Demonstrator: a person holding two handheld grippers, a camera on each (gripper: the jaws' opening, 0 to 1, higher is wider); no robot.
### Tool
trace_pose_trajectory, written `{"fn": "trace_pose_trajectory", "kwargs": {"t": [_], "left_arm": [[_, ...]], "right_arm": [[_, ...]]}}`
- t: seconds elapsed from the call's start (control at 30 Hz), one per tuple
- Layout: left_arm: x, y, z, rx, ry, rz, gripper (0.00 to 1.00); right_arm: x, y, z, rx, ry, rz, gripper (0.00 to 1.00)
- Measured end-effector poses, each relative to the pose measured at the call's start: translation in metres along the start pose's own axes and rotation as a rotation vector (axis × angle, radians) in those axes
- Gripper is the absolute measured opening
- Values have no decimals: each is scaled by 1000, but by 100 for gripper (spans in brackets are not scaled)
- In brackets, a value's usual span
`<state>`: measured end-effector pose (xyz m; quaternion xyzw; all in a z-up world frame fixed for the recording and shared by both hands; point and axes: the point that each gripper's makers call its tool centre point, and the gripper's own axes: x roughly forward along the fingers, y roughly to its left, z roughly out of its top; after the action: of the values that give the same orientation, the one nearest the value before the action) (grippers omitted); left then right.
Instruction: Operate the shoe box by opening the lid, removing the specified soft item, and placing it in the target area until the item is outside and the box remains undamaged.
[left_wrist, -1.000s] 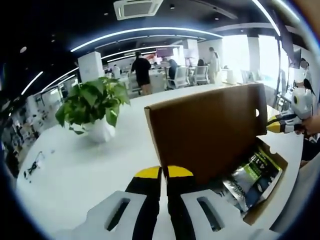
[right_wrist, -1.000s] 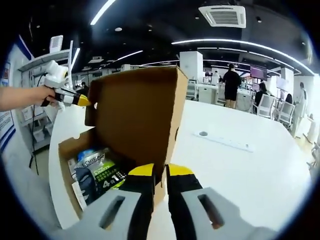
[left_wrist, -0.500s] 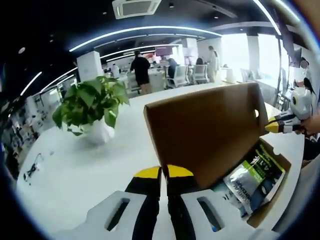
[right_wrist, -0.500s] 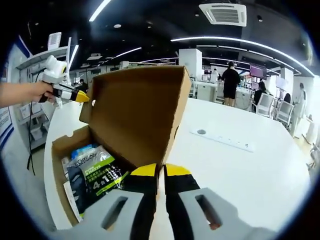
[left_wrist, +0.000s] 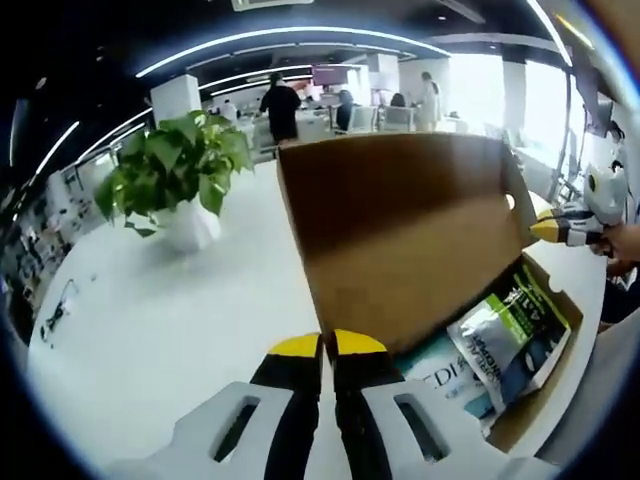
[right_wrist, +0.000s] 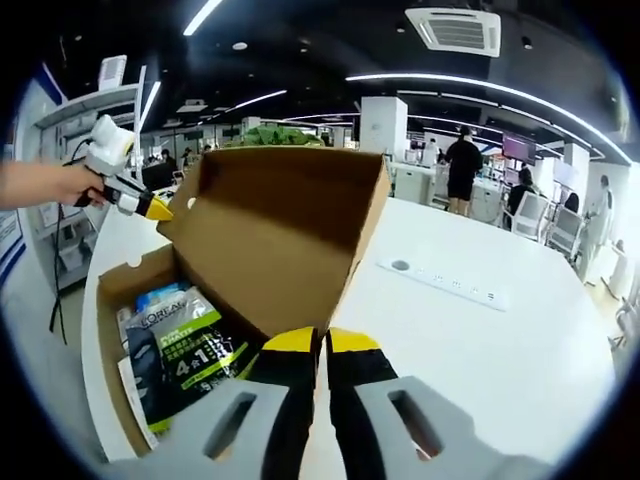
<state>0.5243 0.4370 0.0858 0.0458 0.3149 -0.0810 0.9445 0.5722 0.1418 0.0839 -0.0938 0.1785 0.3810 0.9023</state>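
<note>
**Shoe box lid raised, soft packs still inside**

A brown cardboard shoe box (right_wrist: 120, 300) sits on a white desk (right_wrist: 480, 350), near one of its edges, with its lid (right_wrist: 285, 240) swung up and tilted back. In the right gripper view, the right tool (right_wrist: 321, 345) has its yellow-tipped jaws pressed close together at the lid's near edge; whether they pinch the cardboard cannot be told from here. In the left gripper view, the left tool (left_wrist: 322, 347) looks the same: jaws nearly closed, tips right at the lower edge of the lid (left_wrist: 400, 230), with any grip on it unclear.

Inside the box (left_wrist: 540, 390) lie soft packaged items. A dark pouch (right_wrist: 185, 355) with green and white print marked "4 in 1" rests on top, tilted, and a light blue pack (right_wrist: 160, 297) shows behind it toward the box's back wall. The left gripper view shows the same pouch (left_wrist: 510, 335) beside a pale teal pack (left_wrist: 445, 370).

A potted green plant (left_wrist: 175, 185) in a white pot stands well apart from the box, further in on the desk. A white power strip (right_wrist: 445, 280) lies on the desk beyond the lid. People stand in the office behind.
</note>
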Motion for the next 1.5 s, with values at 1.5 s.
{"fn": "trace_pose_trajectory", "kwargs": {"t": [1.5], "left_arm": [[13, -9, -23, -61, 53, 11, 0]], "right_arm": [[27, -15, -11, 67, 81, -4, 3]]}}
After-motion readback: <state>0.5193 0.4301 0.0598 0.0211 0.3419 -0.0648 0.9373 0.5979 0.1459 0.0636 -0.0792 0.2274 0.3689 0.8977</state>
